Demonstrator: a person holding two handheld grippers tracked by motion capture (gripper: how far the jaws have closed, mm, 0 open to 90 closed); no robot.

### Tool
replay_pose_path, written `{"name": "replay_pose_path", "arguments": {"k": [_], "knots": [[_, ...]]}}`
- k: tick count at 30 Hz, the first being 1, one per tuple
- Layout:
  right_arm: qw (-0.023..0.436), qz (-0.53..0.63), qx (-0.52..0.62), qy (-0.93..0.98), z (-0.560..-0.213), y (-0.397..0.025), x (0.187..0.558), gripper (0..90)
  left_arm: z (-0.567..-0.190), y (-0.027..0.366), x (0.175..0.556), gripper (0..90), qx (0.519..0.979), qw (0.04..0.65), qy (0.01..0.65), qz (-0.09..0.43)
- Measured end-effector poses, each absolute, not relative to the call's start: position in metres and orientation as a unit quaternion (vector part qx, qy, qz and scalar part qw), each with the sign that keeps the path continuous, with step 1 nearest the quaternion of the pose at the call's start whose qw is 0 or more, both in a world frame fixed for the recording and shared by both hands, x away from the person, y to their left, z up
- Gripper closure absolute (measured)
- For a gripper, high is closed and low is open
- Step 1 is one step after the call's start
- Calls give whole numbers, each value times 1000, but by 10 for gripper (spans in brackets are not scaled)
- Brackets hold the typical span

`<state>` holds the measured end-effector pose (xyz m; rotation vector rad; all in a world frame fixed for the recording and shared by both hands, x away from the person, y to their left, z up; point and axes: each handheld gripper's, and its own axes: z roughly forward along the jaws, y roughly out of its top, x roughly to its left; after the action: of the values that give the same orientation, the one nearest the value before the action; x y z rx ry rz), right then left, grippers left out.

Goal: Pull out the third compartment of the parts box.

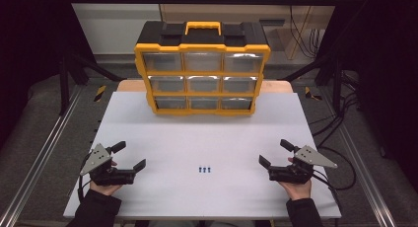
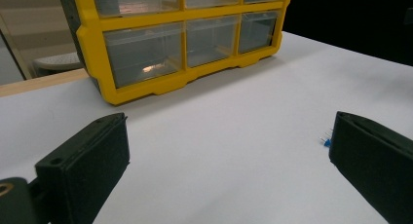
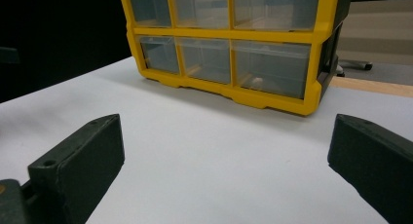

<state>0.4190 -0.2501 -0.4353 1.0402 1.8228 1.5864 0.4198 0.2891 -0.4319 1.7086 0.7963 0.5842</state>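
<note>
A yellow and black drawer cabinet [image 1: 202,69] with clear drawers stands at the far middle of the white table [image 1: 207,138]; all its drawers look closed. It also appears in the left gripper view [image 2: 180,44] and the right gripper view [image 3: 234,44]. A few small blue parts [image 1: 204,169] lie near the table's front middle, and they peek out beside the right jaw in the left gripper view [image 2: 325,141]. My left gripper [image 1: 129,155] rests at the front left, open and empty. My right gripper [image 1: 274,153] rests at the front right, open and empty.
The white table top sits on a wooden board [image 1: 276,86] that shows behind it. Metal rails [image 1: 44,153] run along both sides on the floor, and cables [image 1: 340,123] lie to the right. Broad bare table lies between the cabinet and the grippers.
</note>
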Motion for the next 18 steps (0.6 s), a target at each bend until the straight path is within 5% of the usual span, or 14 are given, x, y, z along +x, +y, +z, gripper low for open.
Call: {"name": "replay_pose_path", "arguments": {"k": [18], "knots": [[291,569,363,679,-412,-245,426,10,-435,289,421,8,725,547,338,248]]}}
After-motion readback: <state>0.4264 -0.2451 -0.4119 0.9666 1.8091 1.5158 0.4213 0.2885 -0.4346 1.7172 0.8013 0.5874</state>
